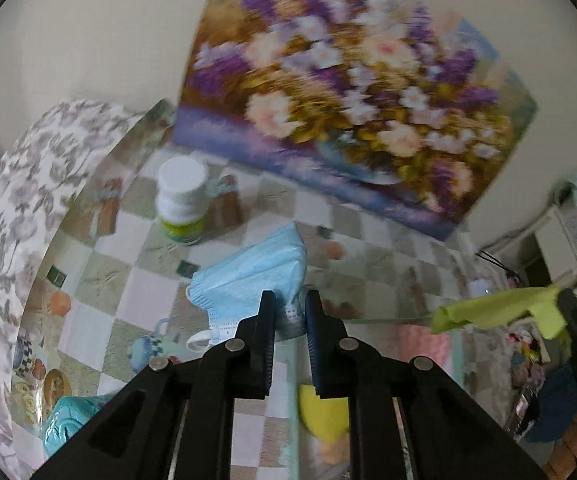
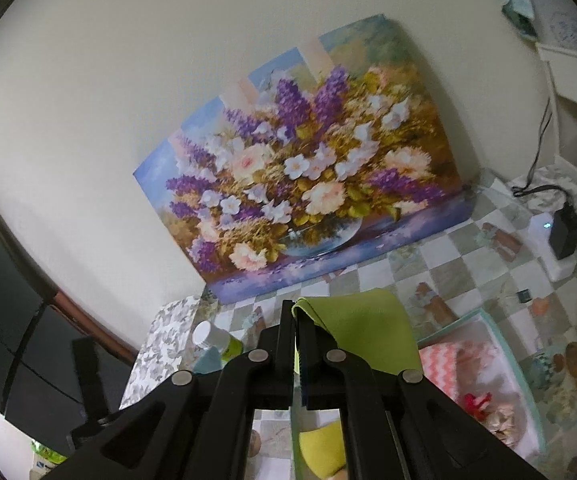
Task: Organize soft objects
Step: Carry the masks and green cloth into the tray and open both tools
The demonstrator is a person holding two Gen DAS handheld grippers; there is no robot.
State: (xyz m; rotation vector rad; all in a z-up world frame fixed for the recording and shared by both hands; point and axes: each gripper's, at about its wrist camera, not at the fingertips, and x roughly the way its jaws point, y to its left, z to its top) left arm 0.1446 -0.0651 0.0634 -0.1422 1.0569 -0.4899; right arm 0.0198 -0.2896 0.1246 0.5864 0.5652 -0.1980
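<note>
You are carrying a blue face mask (image 1: pixel 256 264) clamped in your left gripper (image 1: pixel 290 312) and a green cloth (image 2: pixel 356 328) clamped in your right gripper (image 2: pixel 297 320) above the bench (image 2: pixel 448 264), and next each probably needs lowering into the box (image 2: pixel 528 392) by the bench's right edge.

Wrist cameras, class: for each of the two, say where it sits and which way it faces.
Left wrist: on the left gripper, looking down at a blue face mask; own fingers show.
Right wrist: on the right gripper, facing the wall; fingers pinch a green cloth.
Shared: the flower painting, white bottle, green cloth.
</note>
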